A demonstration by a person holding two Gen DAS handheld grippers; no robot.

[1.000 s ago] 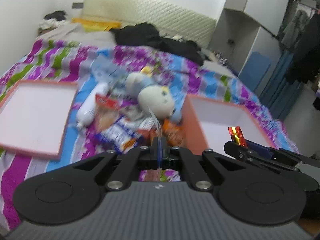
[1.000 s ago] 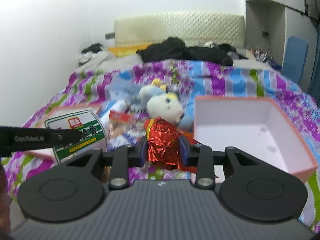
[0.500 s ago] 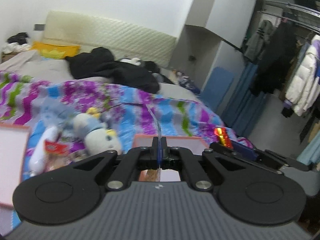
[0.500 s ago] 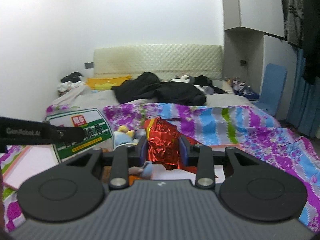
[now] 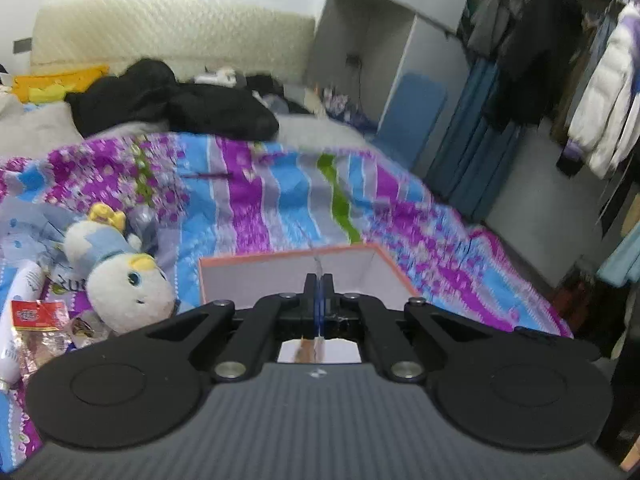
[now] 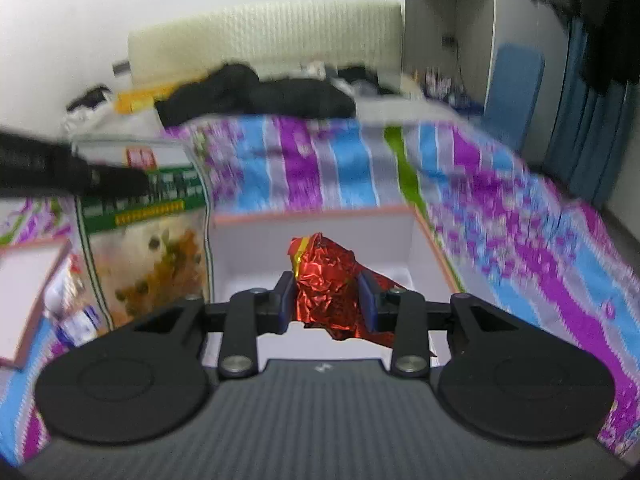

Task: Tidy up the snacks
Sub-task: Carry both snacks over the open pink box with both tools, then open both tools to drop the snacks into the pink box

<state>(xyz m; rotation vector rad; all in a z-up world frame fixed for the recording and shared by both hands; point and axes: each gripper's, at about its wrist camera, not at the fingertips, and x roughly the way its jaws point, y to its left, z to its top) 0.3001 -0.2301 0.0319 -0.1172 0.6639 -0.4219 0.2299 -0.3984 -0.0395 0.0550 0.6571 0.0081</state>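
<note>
My left gripper (image 5: 319, 286) is shut on the thin top edge of a green-and-white snack bag (image 6: 146, 236), which hangs below it; in the left wrist view only the bag's clear edge (image 5: 317, 266) shows. My right gripper (image 6: 327, 294) is shut on a crumpled red foil snack (image 6: 326, 284). Both are held over the open orange-rimmed white box (image 5: 288, 276) on the bed; the box also shows in the right wrist view (image 6: 320, 212). The left gripper (image 6: 100, 176) appears as a dark blurred bar at the left of the right wrist view.
A blue-and-white plush toy (image 5: 120, 276) and several loose snack packets (image 5: 36, 320) lie left of the box on the striped bedspread (image 5: 280, 192). A second orange-rimmed tray (image 6: 28, 292) lies at far left. Black clothes (image 5: 176, 104) lie near the headboard. A wardrobe stands to the right.
Both grippers have swung right and tilted down over the orange-rimmed box, each still holding its snack. The green-and-white bag now hangs next to the box's left wall.
</note>
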